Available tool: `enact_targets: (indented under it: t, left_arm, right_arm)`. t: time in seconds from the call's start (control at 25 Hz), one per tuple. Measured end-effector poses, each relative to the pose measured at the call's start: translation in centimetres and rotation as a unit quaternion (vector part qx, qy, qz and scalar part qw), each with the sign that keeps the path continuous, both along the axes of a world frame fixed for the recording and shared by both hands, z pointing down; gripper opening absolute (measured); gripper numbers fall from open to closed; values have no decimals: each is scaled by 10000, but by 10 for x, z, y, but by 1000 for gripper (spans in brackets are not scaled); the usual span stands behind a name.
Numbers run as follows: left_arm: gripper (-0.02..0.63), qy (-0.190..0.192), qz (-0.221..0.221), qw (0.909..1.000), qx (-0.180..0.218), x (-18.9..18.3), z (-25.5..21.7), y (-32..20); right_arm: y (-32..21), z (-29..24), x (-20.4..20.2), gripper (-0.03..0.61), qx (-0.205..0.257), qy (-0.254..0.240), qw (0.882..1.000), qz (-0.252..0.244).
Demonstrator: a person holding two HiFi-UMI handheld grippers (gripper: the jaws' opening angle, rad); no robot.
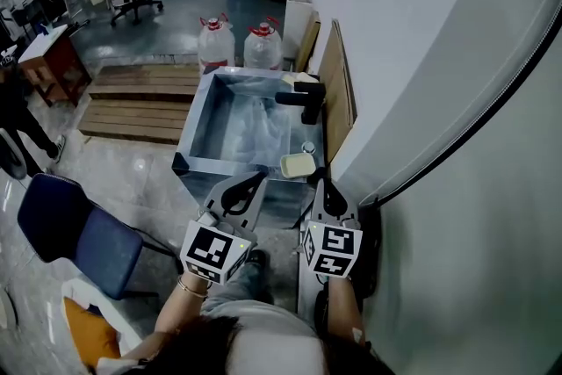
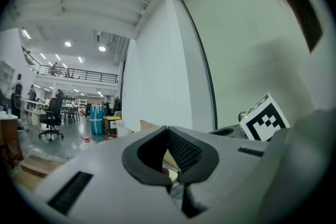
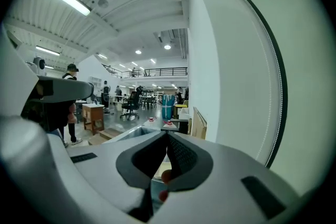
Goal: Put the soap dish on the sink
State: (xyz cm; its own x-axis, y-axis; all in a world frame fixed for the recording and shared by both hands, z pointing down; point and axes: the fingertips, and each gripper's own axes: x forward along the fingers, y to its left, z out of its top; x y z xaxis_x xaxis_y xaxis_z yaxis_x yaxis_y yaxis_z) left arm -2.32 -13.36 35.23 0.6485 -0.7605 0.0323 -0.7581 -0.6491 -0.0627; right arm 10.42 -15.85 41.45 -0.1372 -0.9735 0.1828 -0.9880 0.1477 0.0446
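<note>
A pale yellow soap dish rests on the near right corner of the steel sink, beside a small round drain plug. In the head view both grippers hover just in front of the sink's near rim. My left gripper is a little left of the dish, my right gripper just right of it. Neither touches the dish. In the left gripper view my left gripper has its jaws meeting at the tip with nothing between them. My right gripper looks the same in its own view.
A black faucet stands at the sink's far right. Behind the sink are two water bottles and wooden pallets. A board leans on the white wall at right. A blue chair sits at left.
</note>
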Motion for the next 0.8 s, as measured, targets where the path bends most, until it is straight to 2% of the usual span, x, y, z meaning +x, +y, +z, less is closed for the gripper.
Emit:
enact_targets:
  t: [0.8]
  left_arm:
    - [9,59,-40,10000,32,-6,-3,42]
  right_arm:
    - [55,-31,-2,26,319,-103,9994,71]
